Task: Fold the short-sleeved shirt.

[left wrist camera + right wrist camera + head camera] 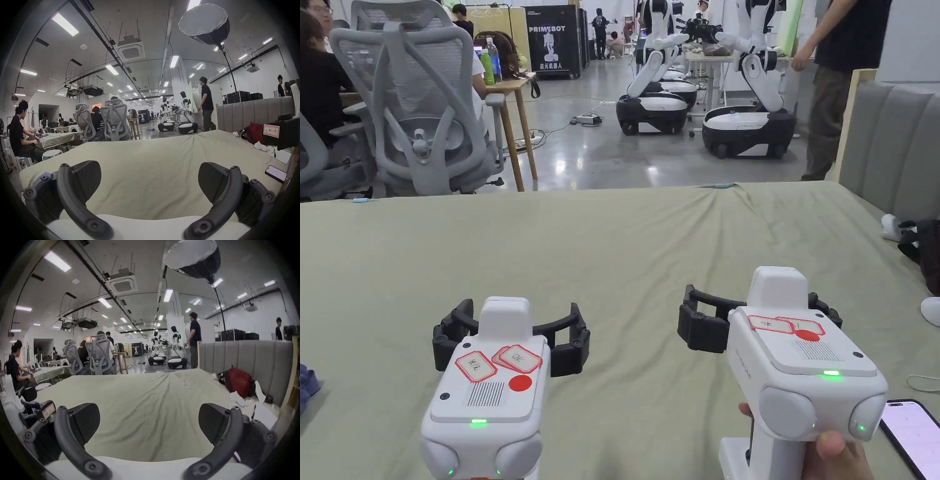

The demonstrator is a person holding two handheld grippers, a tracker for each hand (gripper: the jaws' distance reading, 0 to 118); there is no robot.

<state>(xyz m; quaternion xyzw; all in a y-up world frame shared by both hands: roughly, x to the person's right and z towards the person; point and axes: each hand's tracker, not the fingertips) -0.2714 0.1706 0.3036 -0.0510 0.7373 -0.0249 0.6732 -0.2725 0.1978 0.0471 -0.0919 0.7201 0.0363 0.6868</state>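
Green sheet [625, 250]: left claw [511, 331], right claw [759, 315] wide apart, empty.

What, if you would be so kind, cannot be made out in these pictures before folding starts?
- Dark blue cloth: cut off by the head view's left edge; whether it is the shirt is unclear.
- Black smartphone: cut off at the head view's lower right corner.
- Red bag: blurred in the right gripper view.

You can read "PRIMEBOT" on the black display stand [552, 40] at the head view's upper middle, and "OK" on the left tongs' [511, 337] red-edged sticker [519, 358].
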